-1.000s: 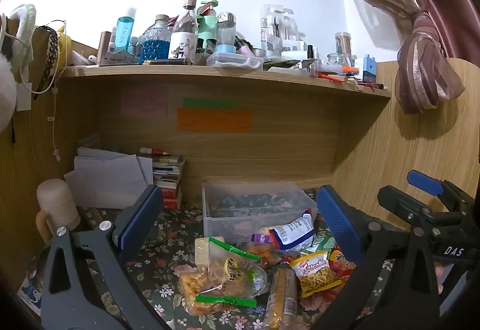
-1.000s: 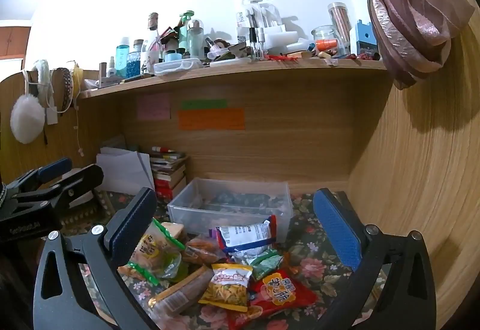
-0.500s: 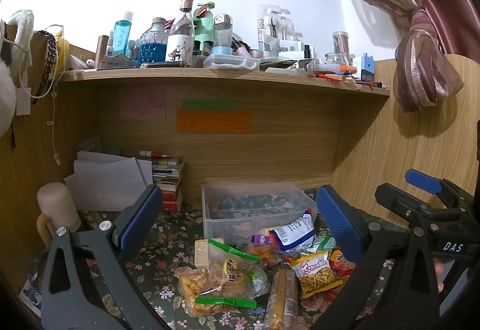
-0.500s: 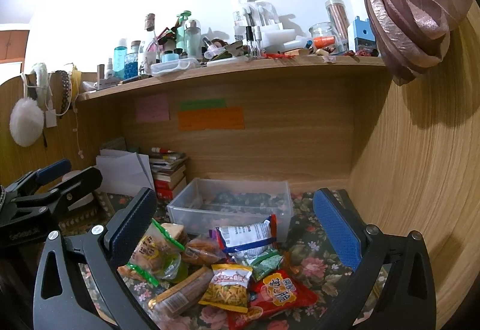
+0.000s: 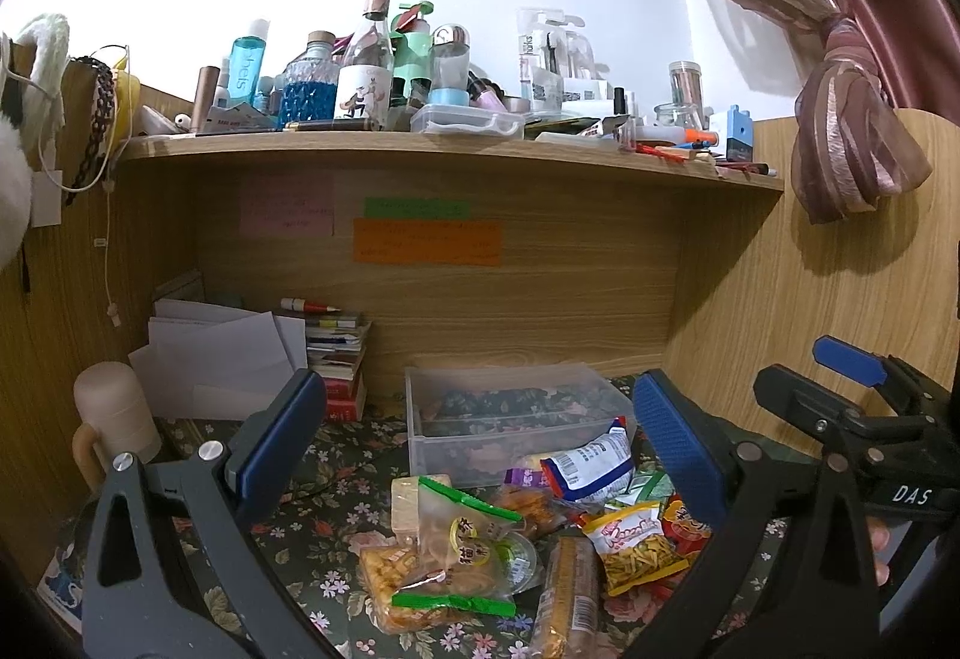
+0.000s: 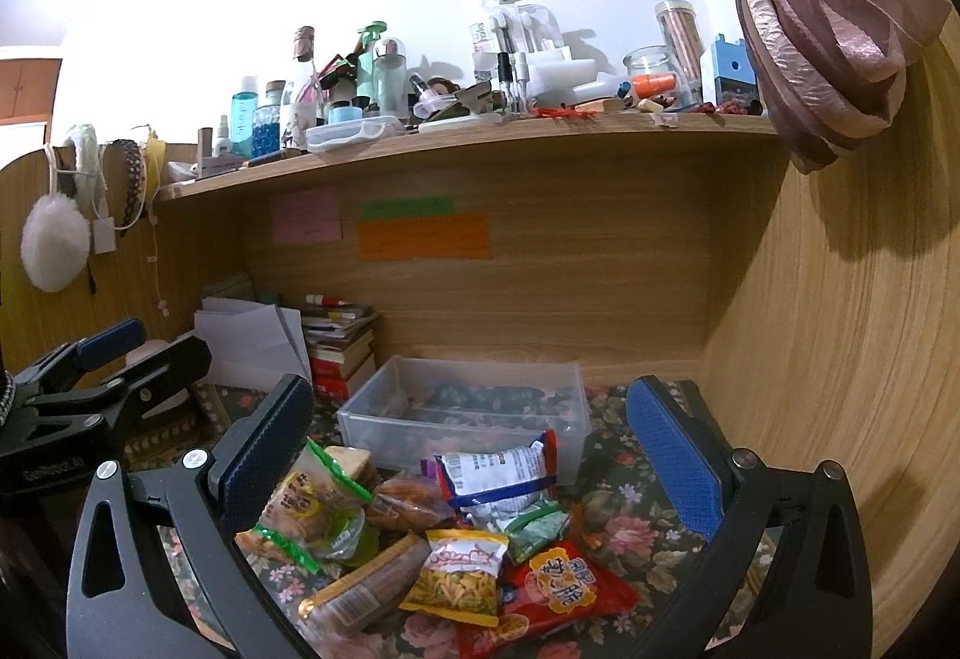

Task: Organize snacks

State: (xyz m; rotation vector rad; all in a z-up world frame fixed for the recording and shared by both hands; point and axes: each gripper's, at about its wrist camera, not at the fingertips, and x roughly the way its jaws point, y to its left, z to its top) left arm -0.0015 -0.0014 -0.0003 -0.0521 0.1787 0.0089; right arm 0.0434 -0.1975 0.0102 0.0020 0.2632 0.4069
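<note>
A pile of snack packets lies on the floral desk cloth in front of an empty clear plastic box [image 5: 510,413] [image 6: 468,407]. The pile holds a white and blue packet [image 5: 585,464] [image 6: 495,473], a yellow chips packet [image 5: 636,545] [image 6: 459,575], a red packet [image 6: 564,587], a green-trimmed clear bag [image 5: 462,539] [image 6: 306,503] and a long biscuit roll [image 5: 567,593] [image 6: 360,587]. My left gripper [image 5: 474,431] is open and empty, above the pile's left side. My right gripper [image 6: 468,443] is open and empty, above the pile.
A wooden shelf [image 5: 456,143] crowded with bottles runs overhead. Books and papers [image 5: 240,359] are stacked at the back left, with a beige mug [image 5: 114,419] beside them. A wooden side wall [image 6: 840,359] closes the right. A tied curtain [image 6: 822,23] hangs at the upper right.
Both grippers have barely moved; the views shifted slightly downward. The snacks and the box lie as before.
</note>
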